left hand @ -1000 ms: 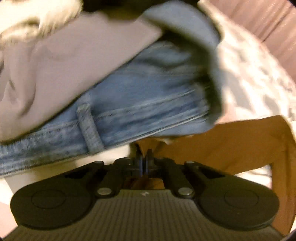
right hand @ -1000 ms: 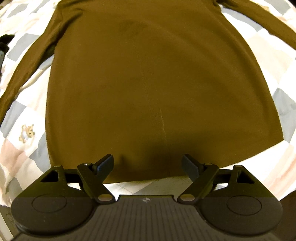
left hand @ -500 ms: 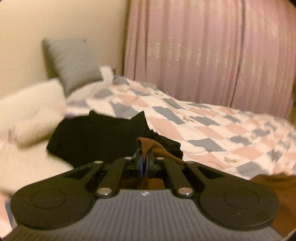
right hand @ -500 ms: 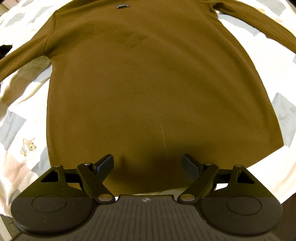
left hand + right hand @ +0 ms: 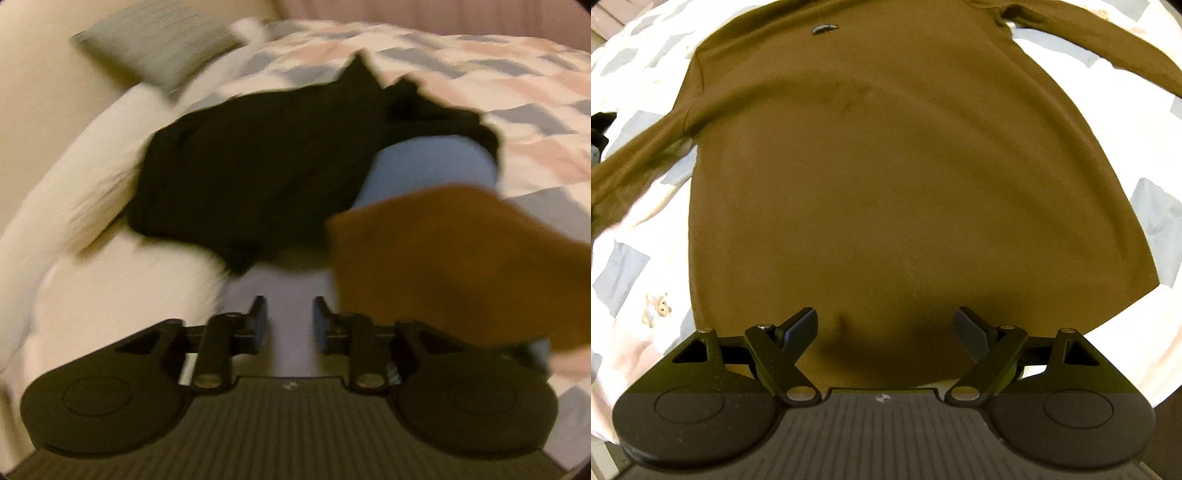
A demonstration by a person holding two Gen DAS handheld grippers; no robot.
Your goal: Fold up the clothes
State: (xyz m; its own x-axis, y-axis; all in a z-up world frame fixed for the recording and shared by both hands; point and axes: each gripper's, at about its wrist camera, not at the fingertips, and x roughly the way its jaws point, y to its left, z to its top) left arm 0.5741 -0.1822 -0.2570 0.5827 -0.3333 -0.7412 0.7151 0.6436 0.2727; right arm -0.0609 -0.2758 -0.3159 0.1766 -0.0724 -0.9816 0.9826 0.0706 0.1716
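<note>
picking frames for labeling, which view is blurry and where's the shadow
Left wrist view: motion-smeared throughout, black garment and brown sleeve soft-edged. Right wrist view: sharp, brown shirt crisp, with a dark shadow on its hem between the open right gripper fingers; fisheye bends the edges.

sweater [image 5: 905, 177]: brown | quilt [image 5: 480, 62]: pink, grey, cream patchwork checks | heaped garment [image 5: 258, 170]: black | jeans [image 5: 428, 162]: light blue | pillow [image 5: 162, 40]: grey | curtain [image 5: 424, 14]: pink
</note>
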